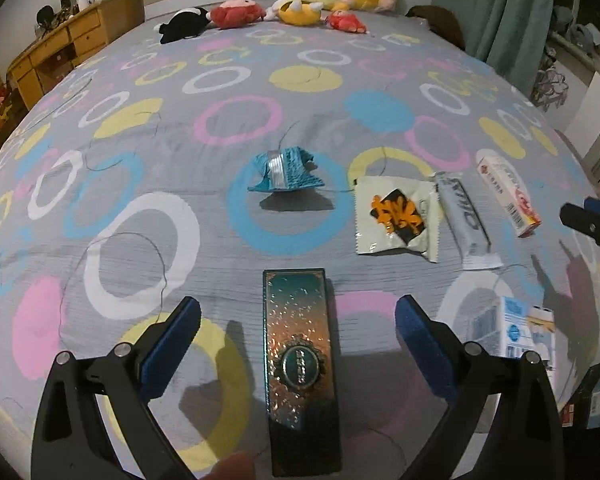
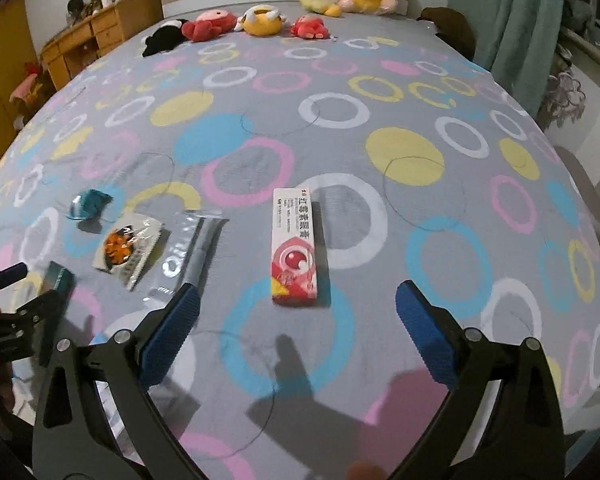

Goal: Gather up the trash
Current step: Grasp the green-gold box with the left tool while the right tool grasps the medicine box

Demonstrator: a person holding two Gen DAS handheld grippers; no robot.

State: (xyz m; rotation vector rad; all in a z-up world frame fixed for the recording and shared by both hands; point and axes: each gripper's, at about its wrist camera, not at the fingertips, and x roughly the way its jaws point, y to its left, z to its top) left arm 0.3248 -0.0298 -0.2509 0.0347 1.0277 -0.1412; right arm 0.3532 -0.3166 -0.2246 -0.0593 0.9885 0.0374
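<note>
Trash lies on a grey bedspread with coloured rings. My left gripper (image 1: 298,320) is open, its blue pads on either side of a long dark teal glittery box (image 1: 300,364) without touching it. Farther off are a crumpled teal wrapper (image 1: 286,170), a white snack packet (image 1: 394,216), a silver tube (image 1: 462,216) and a pink-and-white carton (image 1: 510,196). My right gripper (image 2: 298,316) is open just short of that carton (image 2: 296,246), which lies lengthwise ahead. To its left lie the tube (image 2: 190,248), the packet (image 2: 130,246), the wrapper (image 2: 88,204) and the teal box (image 2: 58,280).
Plush toys (image 1: 268,12) line the headboard end of the bed. A wooden desk (image 1: 64,48) stands at the left, green curtains (image 1: 500,8) at the right. A white-and-blue carton (image 1: 512,328) sits near the bed's right edge. The left gripper (image 2: 8,312) shows at the right view's left edge.
</note>
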